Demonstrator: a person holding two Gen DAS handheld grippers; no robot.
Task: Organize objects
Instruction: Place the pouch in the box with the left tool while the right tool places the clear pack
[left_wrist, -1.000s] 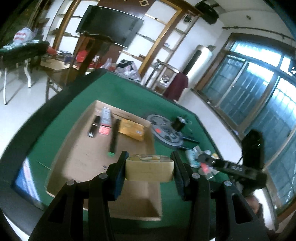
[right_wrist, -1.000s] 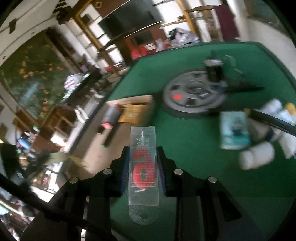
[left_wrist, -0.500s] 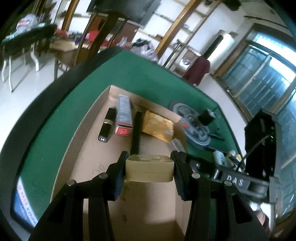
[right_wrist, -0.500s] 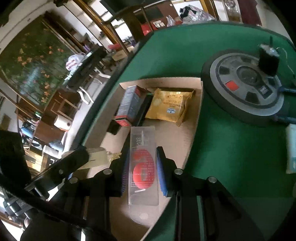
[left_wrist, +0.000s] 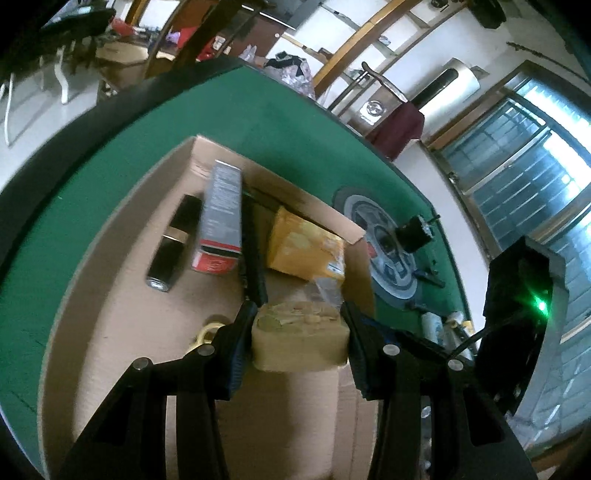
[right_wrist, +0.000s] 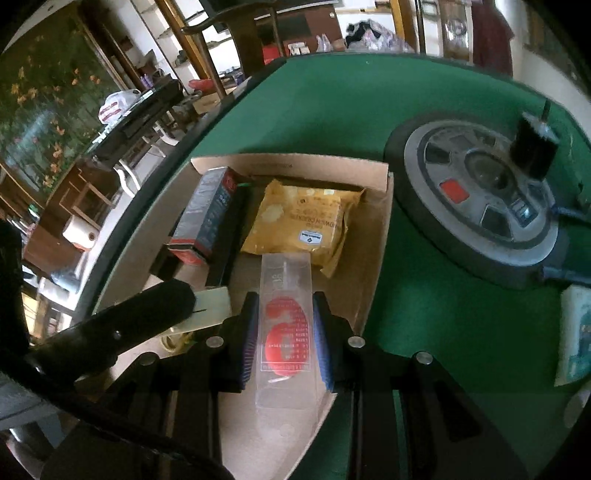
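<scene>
- Green felt table (left_wrist: 258, 122) carried one shallow cardboard tray (left_wrist: 122, 295) and one grey disc device (right_wrist: 480, 206) beside the tray's right wall.
- Tray held, in a row at its far end: one black lipstick tube (left_wrist: 171, 243), one grey-and-red carton (left_wrist: 219, 221), one black pen-like stick (left_wrist: 251, 251), one yellow snack packet (right_wrist: 299, 225).
- Near half of tray floor lay bare cardboard.
- Left gripper (left_wrist: 299, 339) over tray middle, jaws closed on one tan block (left_wrist: 299, 341).
- Right gripper (right_wrist: 284, 332) above tray's right side, clamping one clear pack with red label (right_wrist: 286, 325).
</scene>
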